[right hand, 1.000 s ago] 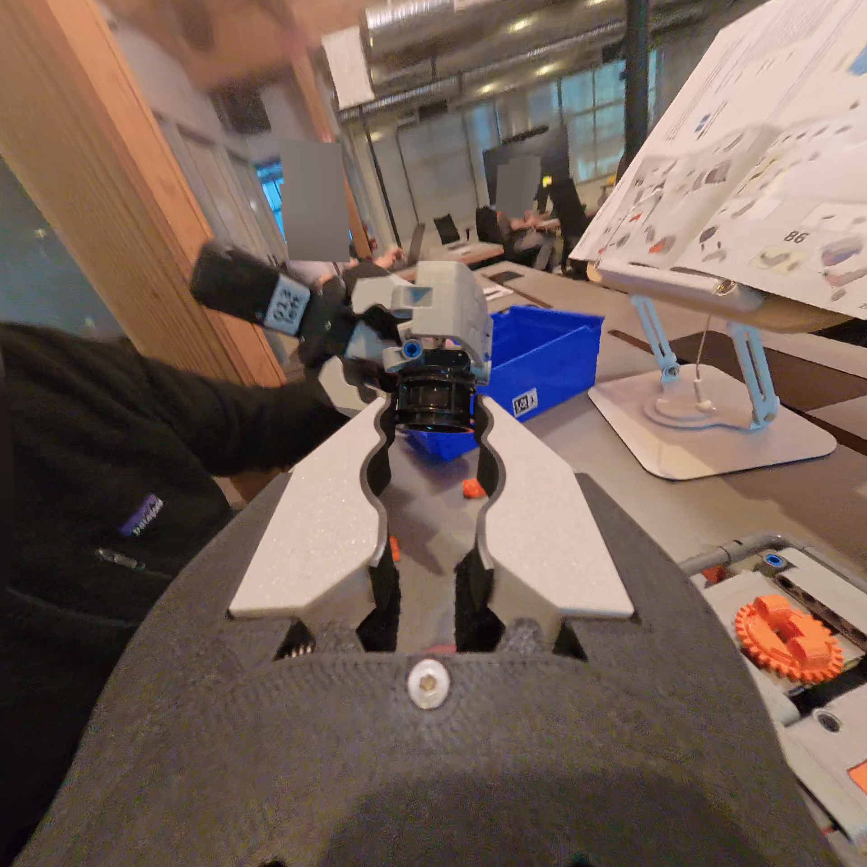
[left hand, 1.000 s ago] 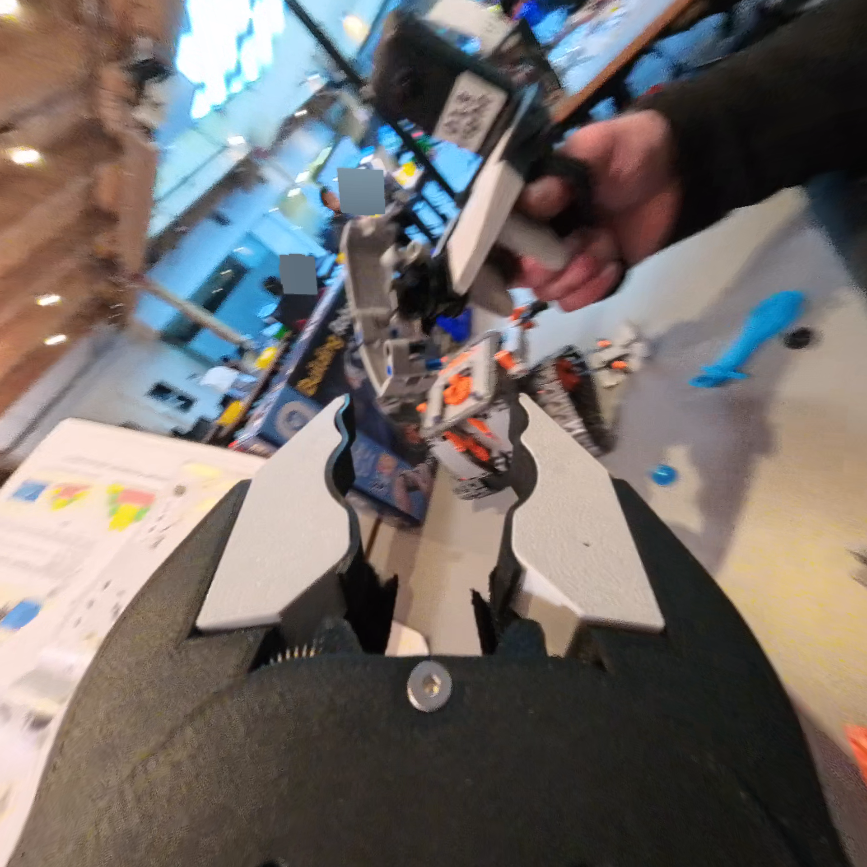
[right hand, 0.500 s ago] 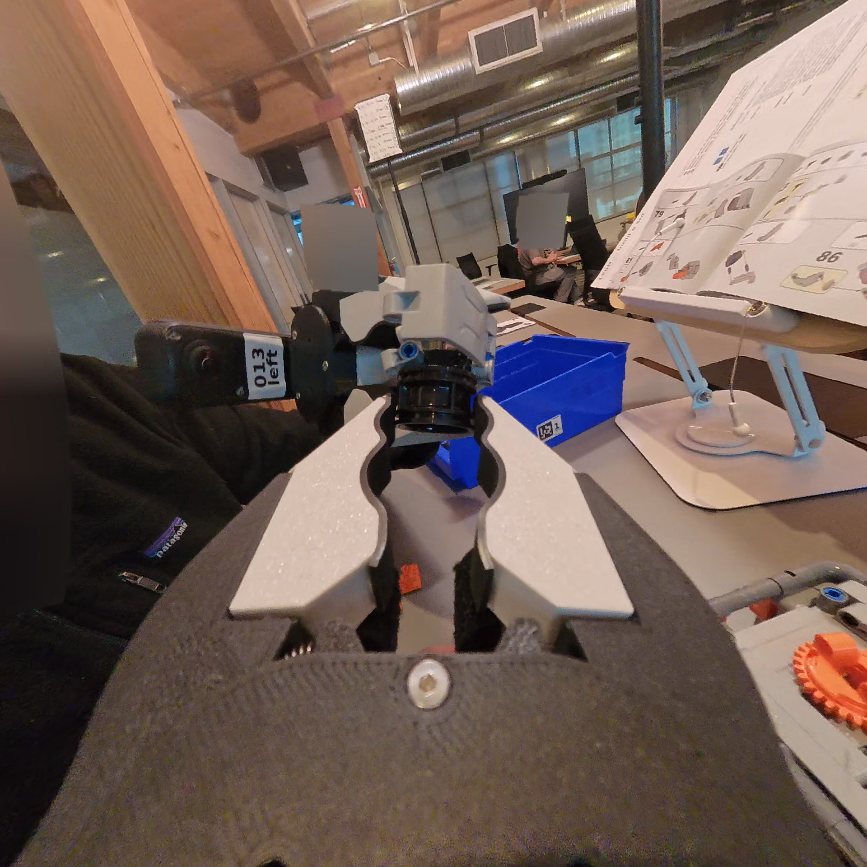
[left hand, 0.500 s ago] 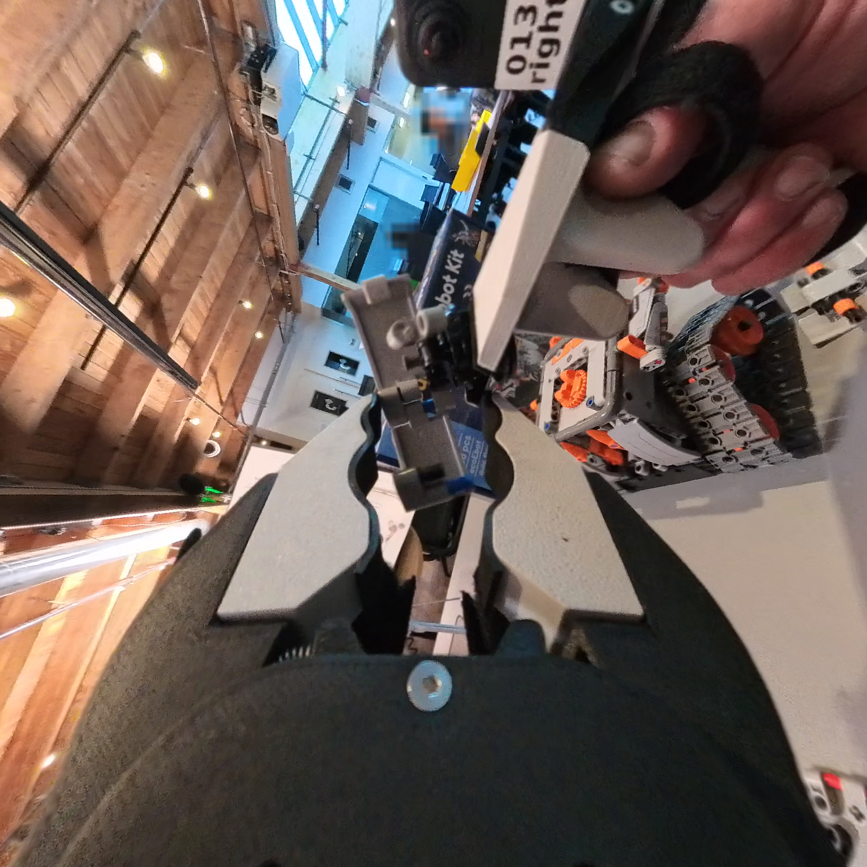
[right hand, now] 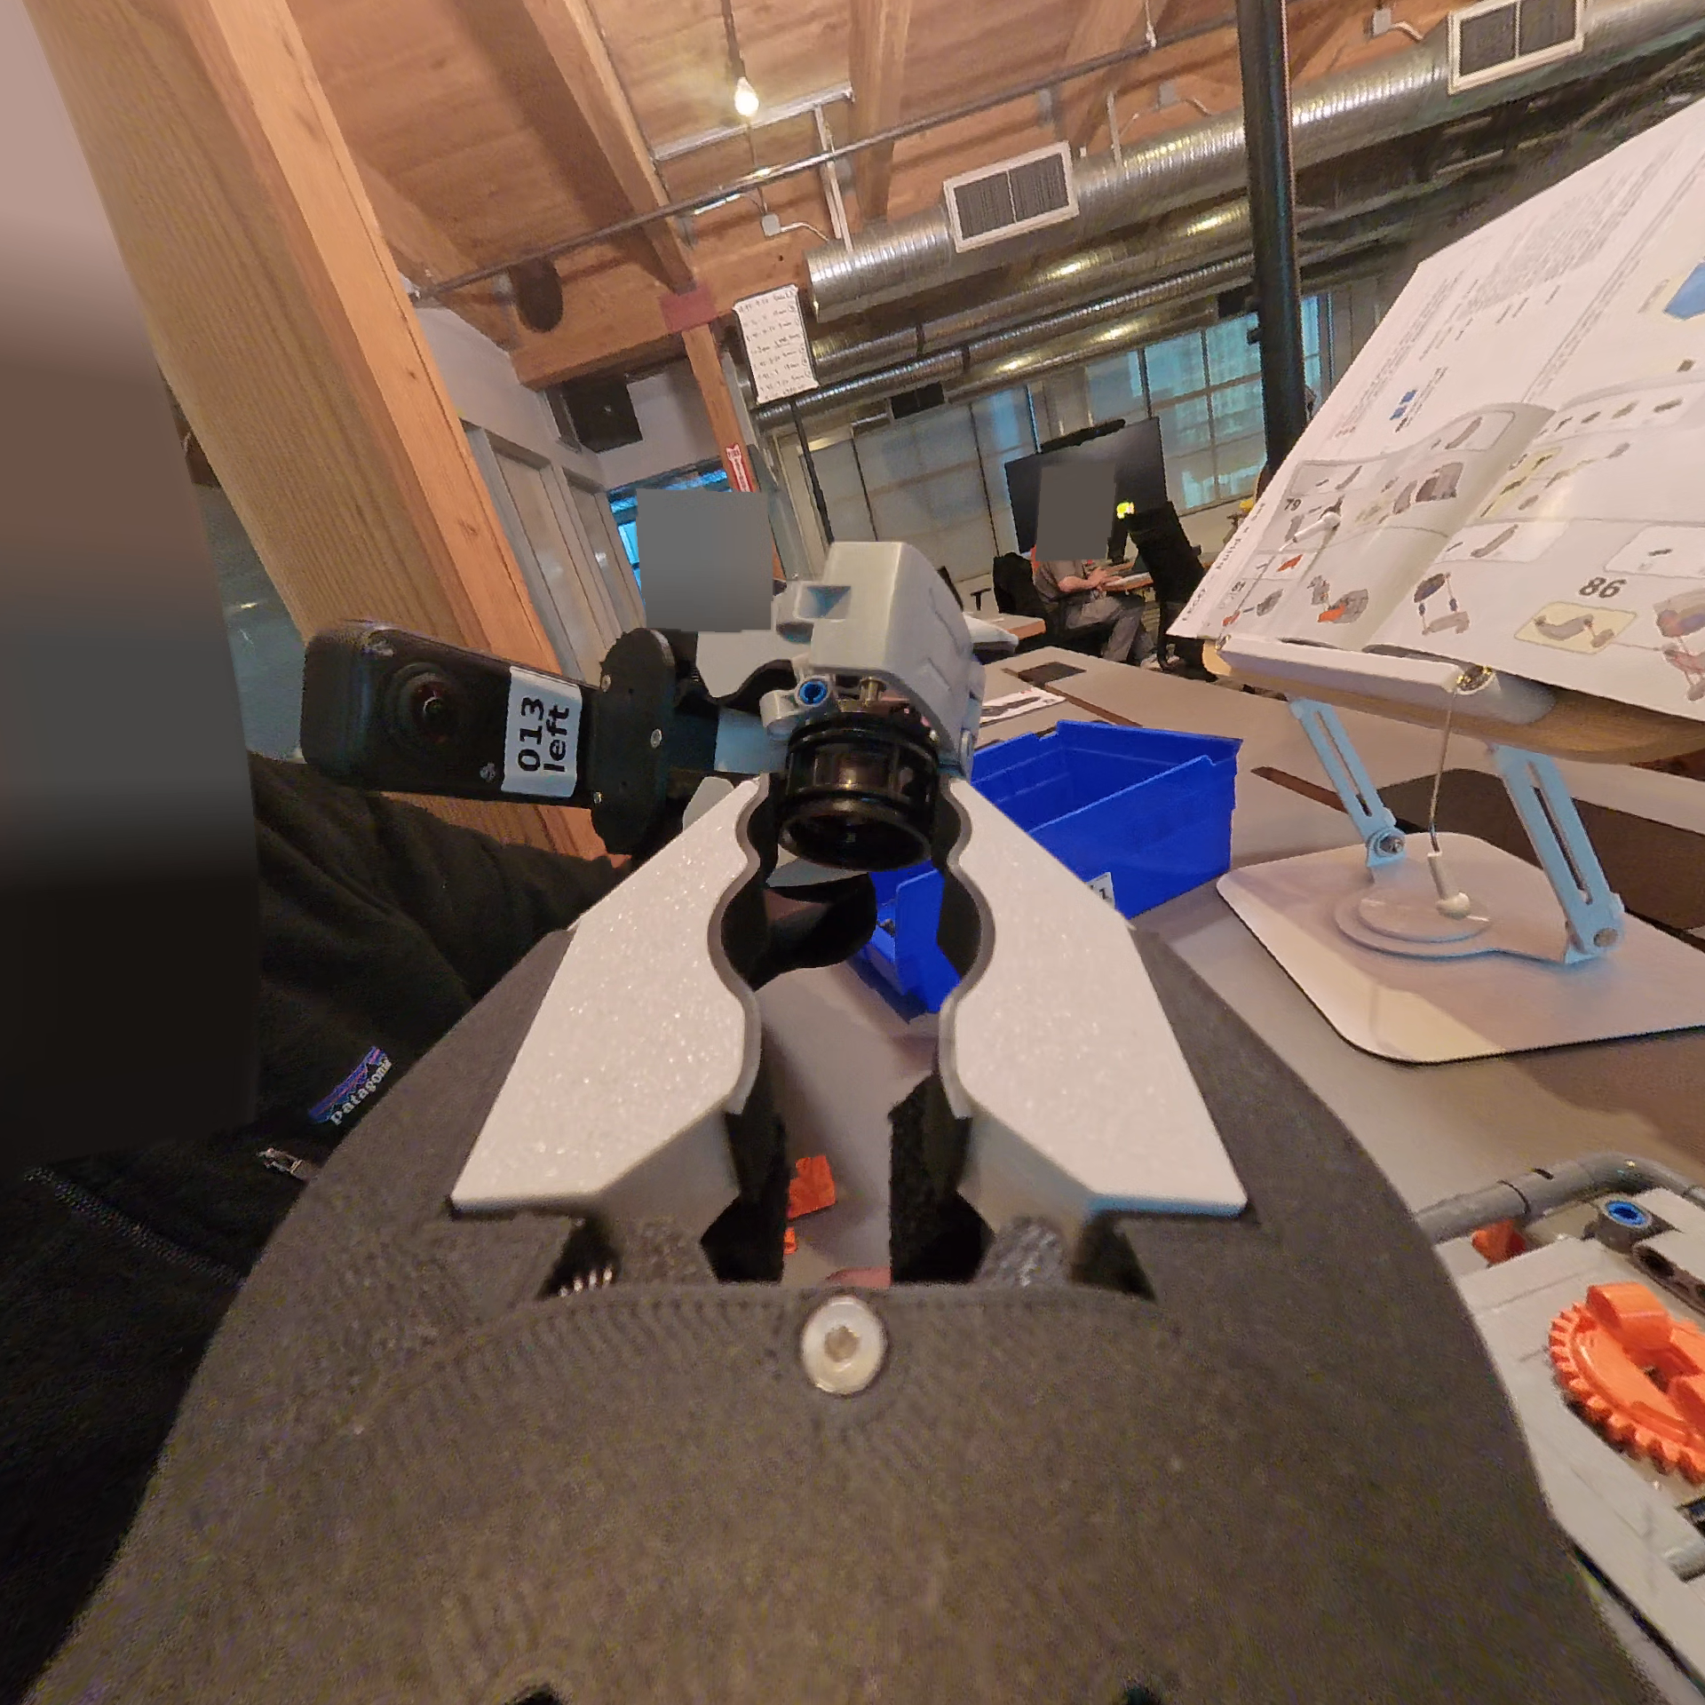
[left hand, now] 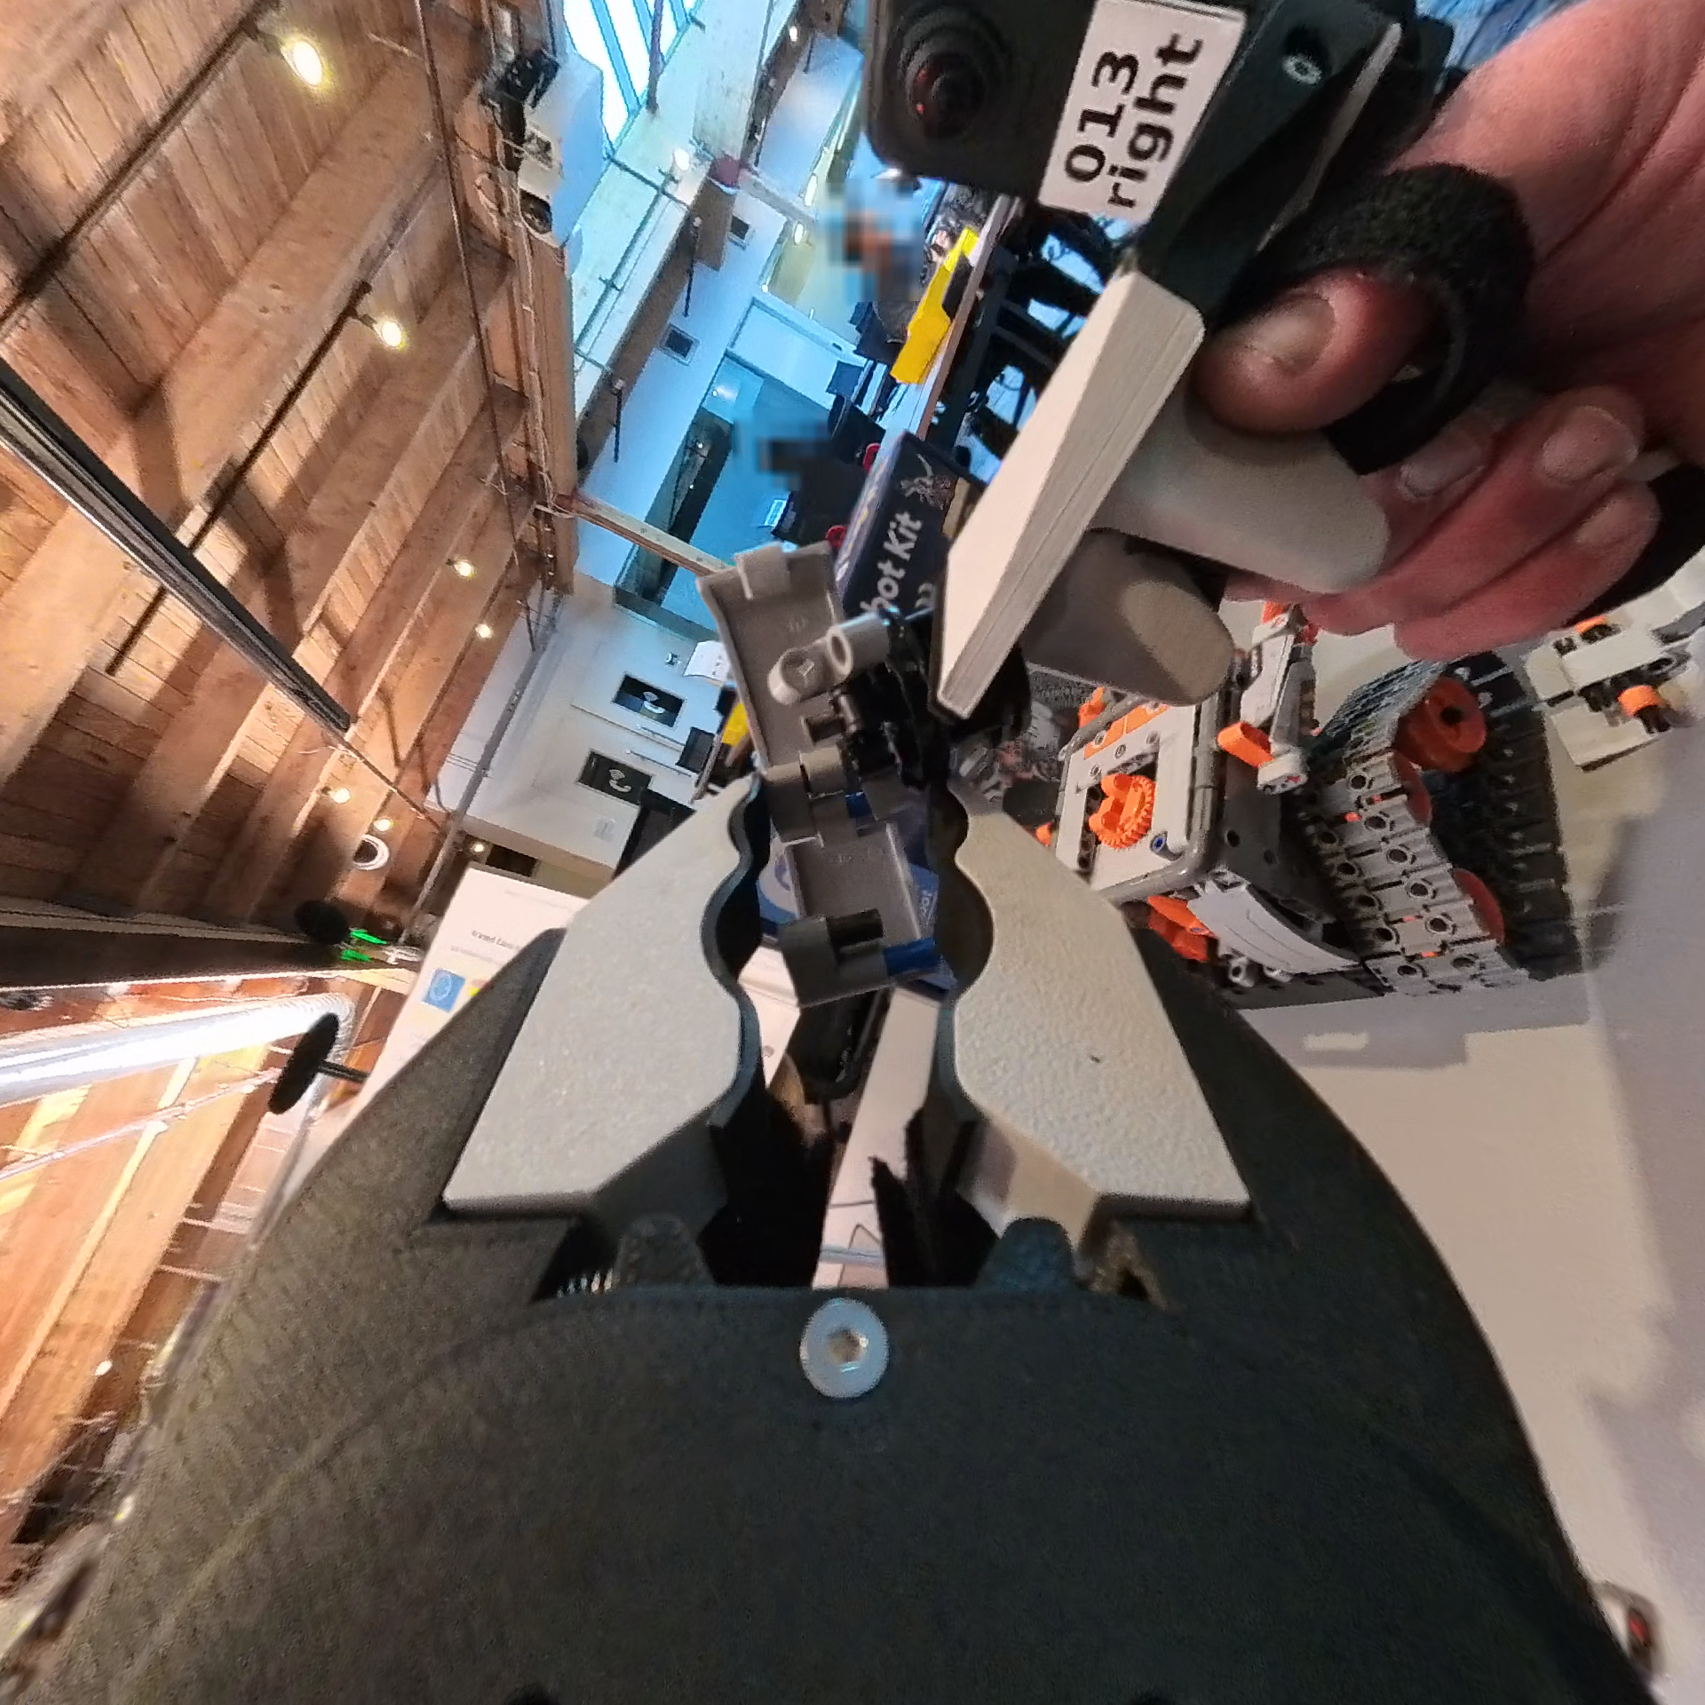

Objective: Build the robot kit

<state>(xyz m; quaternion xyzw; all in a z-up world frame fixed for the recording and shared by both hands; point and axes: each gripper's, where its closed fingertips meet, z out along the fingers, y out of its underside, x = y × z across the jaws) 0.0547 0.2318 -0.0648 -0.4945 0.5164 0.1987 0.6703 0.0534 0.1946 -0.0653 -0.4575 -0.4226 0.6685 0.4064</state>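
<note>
Grey brick assembly (left hand: 835, 830) with black ring (right hand: 853, 803), blue bin (right hand: 1121, 821), orange gear (right hand: 1638, 1361), pale grey tongs (right hand: 853, 830)

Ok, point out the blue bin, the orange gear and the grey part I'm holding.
blue bin (right hand: 1121, 812): right wrist view, front wall.
orange gear (right hand: 1638, 1365): right wrist view, toothed face.
grey part (left hand: 853, 886): left wrist view, flat panel.

Pale grey scalloped fingers (left hand: 646, 1006) on textured black bodies, silver screw (right hand: 838, 1342), black fleece sleeve (right hand: 387, 923).

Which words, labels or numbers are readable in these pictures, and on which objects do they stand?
Writing is not copied here; its bearers:
White label, black camera, left wrist view.
White label, black camera, right wrist view.
Instruction booklet on stand.
Dark box, behind grey brick assembly.
Jacket logo patch.
</note>
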